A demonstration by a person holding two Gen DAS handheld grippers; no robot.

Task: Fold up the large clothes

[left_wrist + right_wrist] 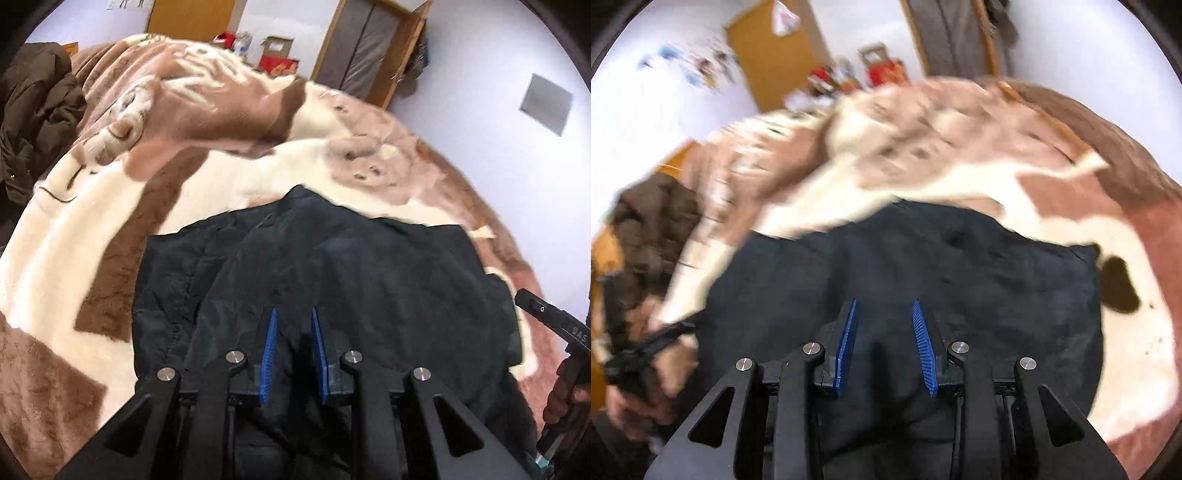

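Left wrist view: left tool [293,314] and right tool [884,306], both spread, hover empty over the dark jacket [369,266].

A plain, dark navy padded jacket [332,266] [905,266] lies on a plush fleece blanket [122,206] [1052,206] patterned in large cream, tan and brown patches with cartoon bear faces. Over the jacket, both the left gripper [293,354] and the right gripper [884,347] are matte black with ridged bright-blue finger pads [271,354] [923,350] and silver pivot pins. Beyond the blanket's far left edge sits a crumpled dark-brown coat [33,110], with ochre wooden doors [195,16] against white walls.
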